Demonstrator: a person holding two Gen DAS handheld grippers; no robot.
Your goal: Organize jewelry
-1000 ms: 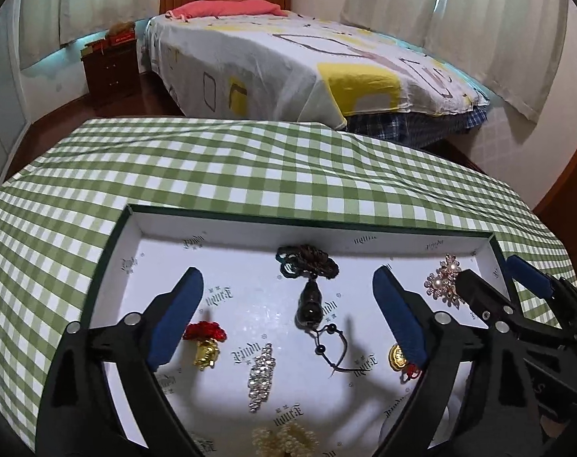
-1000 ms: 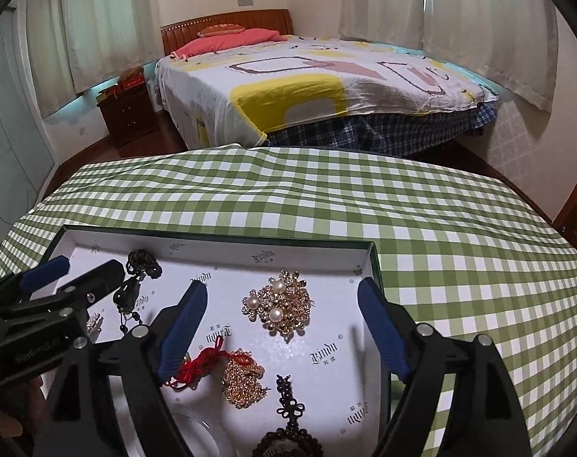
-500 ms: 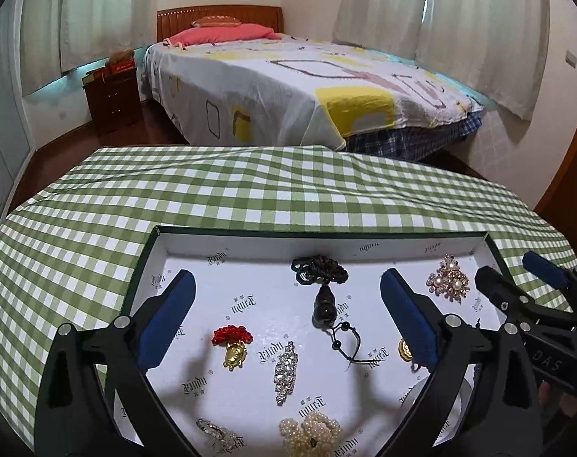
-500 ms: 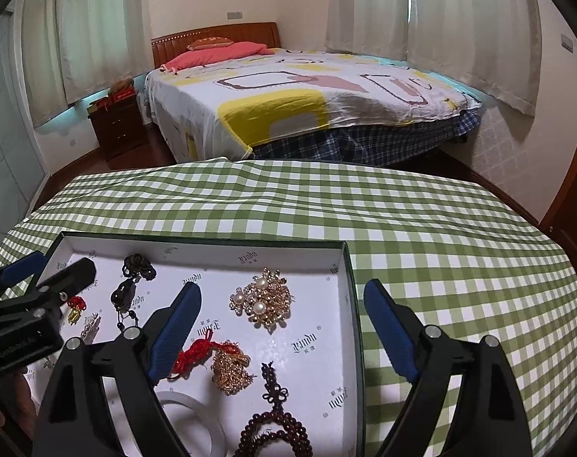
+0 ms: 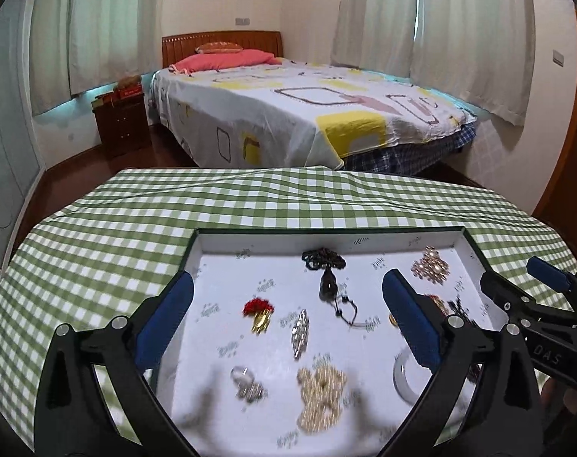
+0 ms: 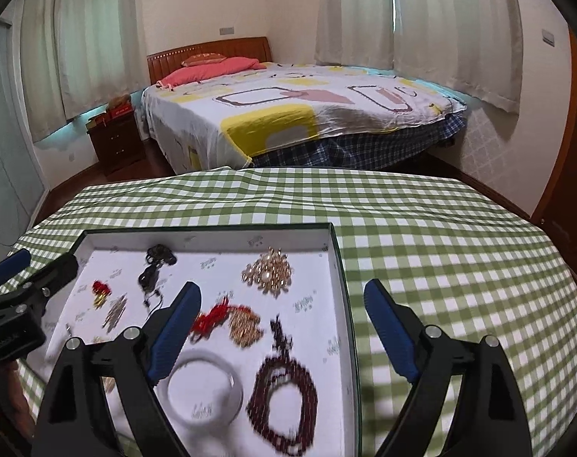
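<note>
A shallow white box with a dark green rim (image 5: pixel 326 230) (image 6: pixel 336 251) lies on the green checked tablecloth and holds several jewelry pieces. In the left wrist view I see a black pendant on a cord (image 5: pixel 326 285), a red-and-gold charm (image 5: pixel 258 312), a silver brooch (image 5: pixel 300 329), a pearl cluster (image 5: pixel 321 394) and a gold-pearl brooch (image 5: pixel 430 266). In the right wrist view lie a gold-pearl brooch (image 6: pixel 267 272), a red-tassel gold charm (image 6: pixel 231 318), a white bangle (image 6: pixel 204 390) and a dark red bead bracelet (image 6: pixel 282 394). My left gripper (image 5: pixel 286 318) and right gripper (image 6: pixel 282 329) are open and empty above the box.
The round table (image 6: pixel 460 251) has a green checked cloth hanging over its edges. Beyond it stand a bed (image 5: pixel 307 114) with a patterned sheet, a dark nightstand (image 5: pixel 121 122), curtains, and a wooden door (image 6: pixel 570 175) at the right.
Both grippers have pulled back and risen from the box, so more of the jewelry and the room shows. Both stay open and empty. The jewelry has not moved.
</note>
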